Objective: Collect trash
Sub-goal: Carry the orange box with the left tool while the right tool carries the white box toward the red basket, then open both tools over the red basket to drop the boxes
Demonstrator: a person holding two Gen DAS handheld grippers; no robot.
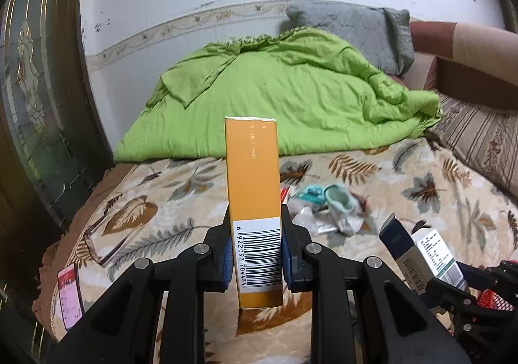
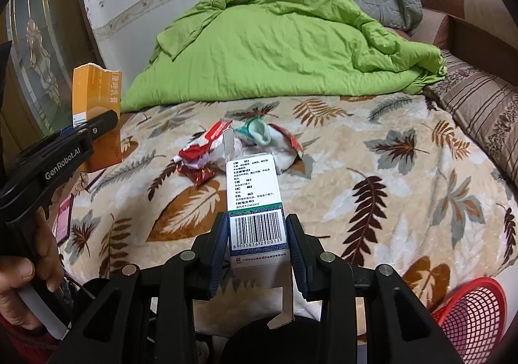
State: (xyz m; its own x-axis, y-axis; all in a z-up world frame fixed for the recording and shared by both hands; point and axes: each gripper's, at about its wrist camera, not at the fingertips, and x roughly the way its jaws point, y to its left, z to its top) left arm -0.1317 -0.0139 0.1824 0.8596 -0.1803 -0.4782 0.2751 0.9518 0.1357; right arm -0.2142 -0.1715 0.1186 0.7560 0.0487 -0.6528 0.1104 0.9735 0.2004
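Observation:
My left gripper point(image 1: 255, 250) is shut on a tall orange carton point(image 1: 254, 189) with a barcode, held upright above the bed; the same orange carton point(image 2: 97, 114) shows at the left of the right wrist view, clamped by the left gripper point(image 2: 87, 134) in a person's hand point(image 2: 22, 283). My right gripper point(image 2: 257, 250) is shut on a white and blue medicine box point(image 2: 255, 199) with an open bottom flap; that medicine box point(image 1: 424, 254) shows at the lower right of the left wrist view. A heap of wrappers point(image 2: 200, 156) and a teal and white sock point(image 2: 262, 134) lies on the leaf-patterned bedspread point(image 2: 372, 169).
A red mesh basket point(image 2: 472, 318) stands at the bed's near right corner. A green quilt point(image 1: 285, 95) and a grey pillow point(image 1: 356, 30) fill the far end of the bed. A phone point(image 1: 69, 296) lies at the near left edge. A dark glazed door point(image 1: 35, 98) is on the left.

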